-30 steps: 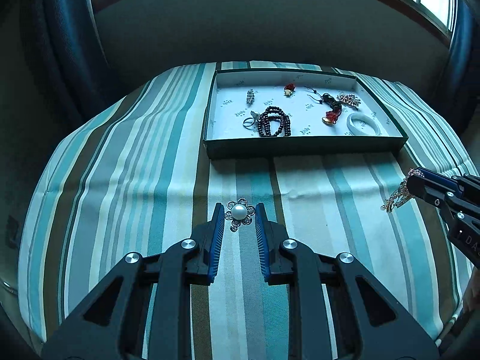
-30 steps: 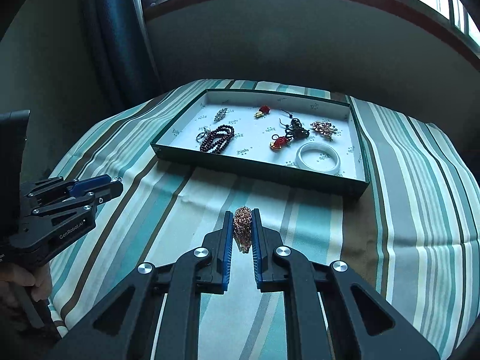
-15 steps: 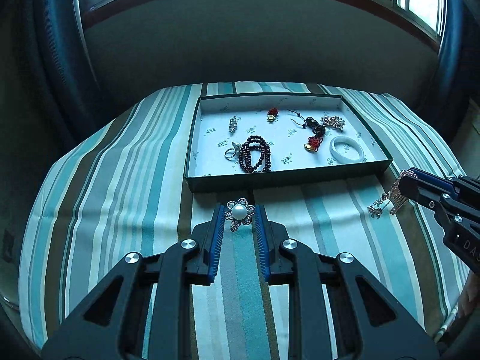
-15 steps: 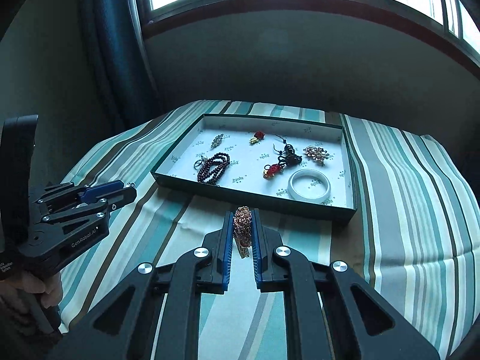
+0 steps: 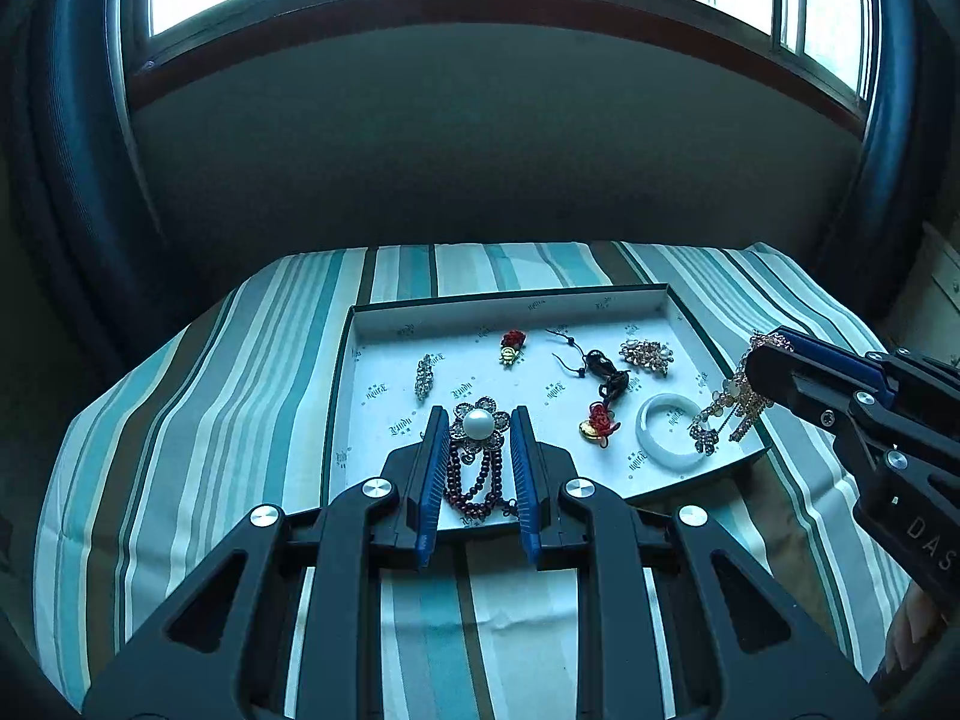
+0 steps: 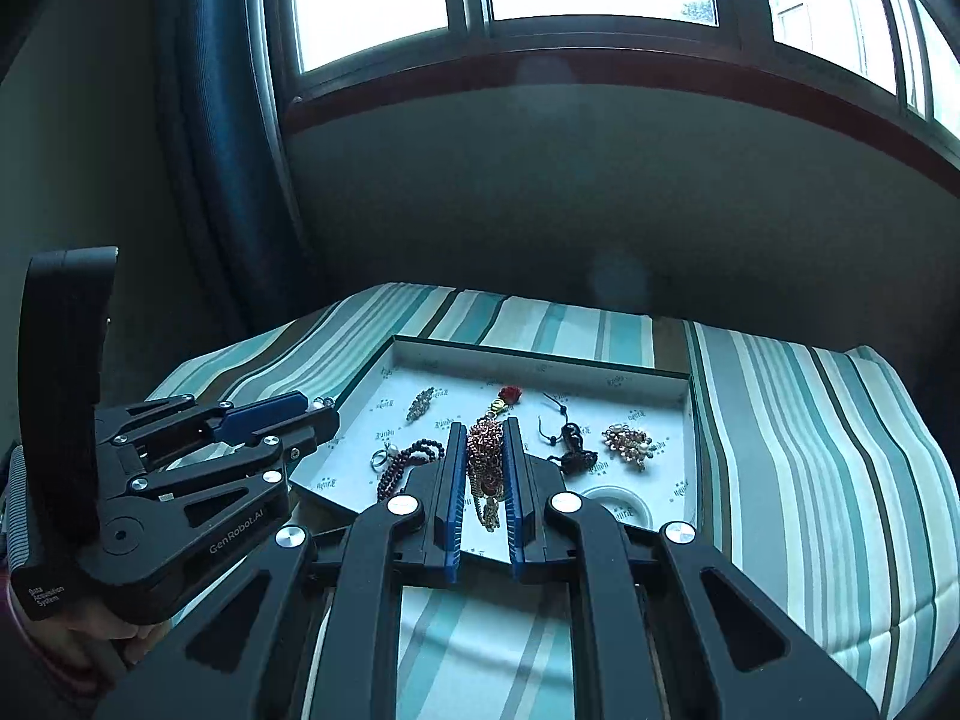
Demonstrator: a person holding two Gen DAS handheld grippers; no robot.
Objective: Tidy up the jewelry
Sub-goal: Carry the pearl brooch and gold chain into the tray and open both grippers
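My left gripper (image 5: pixel 479 420) is shut on a pearl flower brooch (image 5: pixel 479 423) and holds it above the near part of the dark green tray (image 5: pixel 690 318), over the dark red bead bracelet (image 5: pixel 474 483). My right gripper (image 6: pixel 485 429) is shut on a gold chain piece (image 6: pixel 486 468) that dangles over the tray's (image 6: pixel 540 360) near right part; it also shows in the left wrist view (image 5: pixel 729 405). The left gripper shows at the left of the right wrist view (image 6: pixel 321 407).
The tray's white lining holds a white bangle (image 5: pixel 669 432), a red knot charm with black cord (image 5: pixel 600 420), a red-and-gold charm (image 5: pixel 512 347), a silver brooch (image 5: pixel 423 377) and a gold cluster (image 5: pixel 647 355). A striped teal cloth (image 5: pixel 240 396) covers the table. A wall and window stand behind.
Both grippers have risen and moved forward with their pieces, from over the cloth in front of the tray to above the tray itself.
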